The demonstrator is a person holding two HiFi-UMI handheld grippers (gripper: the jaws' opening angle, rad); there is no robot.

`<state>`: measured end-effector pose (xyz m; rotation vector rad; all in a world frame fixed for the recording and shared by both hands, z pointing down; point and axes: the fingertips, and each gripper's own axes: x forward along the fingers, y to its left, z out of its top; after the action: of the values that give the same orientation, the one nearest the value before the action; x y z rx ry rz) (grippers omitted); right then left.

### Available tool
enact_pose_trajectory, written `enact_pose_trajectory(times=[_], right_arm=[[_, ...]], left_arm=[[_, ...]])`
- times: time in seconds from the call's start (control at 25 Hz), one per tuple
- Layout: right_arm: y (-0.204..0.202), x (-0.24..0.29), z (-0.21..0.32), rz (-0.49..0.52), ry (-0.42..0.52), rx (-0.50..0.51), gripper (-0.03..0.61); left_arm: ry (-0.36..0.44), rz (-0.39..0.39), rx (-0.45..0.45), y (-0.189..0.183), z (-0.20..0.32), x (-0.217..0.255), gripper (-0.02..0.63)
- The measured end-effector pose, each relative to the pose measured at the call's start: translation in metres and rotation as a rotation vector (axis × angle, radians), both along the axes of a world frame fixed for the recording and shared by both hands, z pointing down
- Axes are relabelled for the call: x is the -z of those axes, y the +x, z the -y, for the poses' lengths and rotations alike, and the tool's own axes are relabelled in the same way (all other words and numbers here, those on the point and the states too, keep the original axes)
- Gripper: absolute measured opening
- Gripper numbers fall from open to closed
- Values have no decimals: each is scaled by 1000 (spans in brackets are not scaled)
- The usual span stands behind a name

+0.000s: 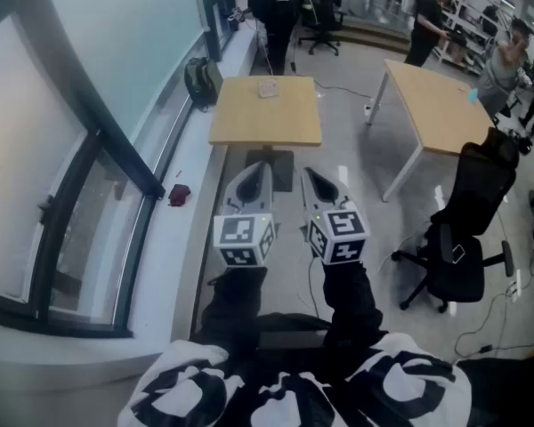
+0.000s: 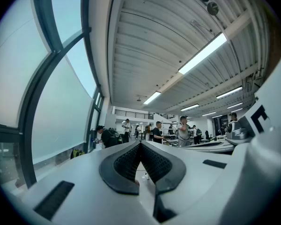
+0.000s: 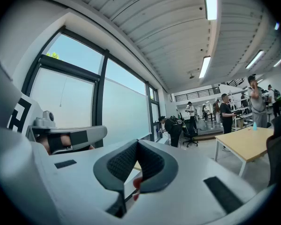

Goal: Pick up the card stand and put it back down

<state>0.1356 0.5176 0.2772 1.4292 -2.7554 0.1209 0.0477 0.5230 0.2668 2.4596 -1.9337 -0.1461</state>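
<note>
The only bag in sight is a dark backpack [image 1: 201,80] on the window ledge [image 1: 173,265], beside the far left corner of the small table [image 1: 265,118]; what it holds cannot be seen. The card stand [image 1: 268,88] stands on that table at the middle of its far edge, with nothing touching it. The left gripper [image 1: 262,168] and right gripper [image 1: 308,173] are held level and side by side, just apart from each other, pointing toward the table's near edge and well short of the stand. In the left gripper view the jaws are clenched, ribbed pads meeting at the tips, with nothing gripped between them; only floor shows through the gap lower down. The right gripper view shows the same: pads pressed together at the tips and nothing grasped, with a strip of tabletop and a bit of something red showing through the gap behind them. A small red thing [image 1: 179,194] lies on the ledge nearer the person. To the right are a second table [image 1: 440,105] and a black chair [image 1: 463,229] by its near corner. People stand at the far end of the room.
</note>
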Motion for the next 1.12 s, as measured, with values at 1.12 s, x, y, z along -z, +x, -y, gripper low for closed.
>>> enact_pose_trajectory(times=[1.12], right_arm=[[-66, -25, 137, 20, -83, 46, 18]], left_arm=[[-41, -45, 2, -56, 154, -21, 9]])
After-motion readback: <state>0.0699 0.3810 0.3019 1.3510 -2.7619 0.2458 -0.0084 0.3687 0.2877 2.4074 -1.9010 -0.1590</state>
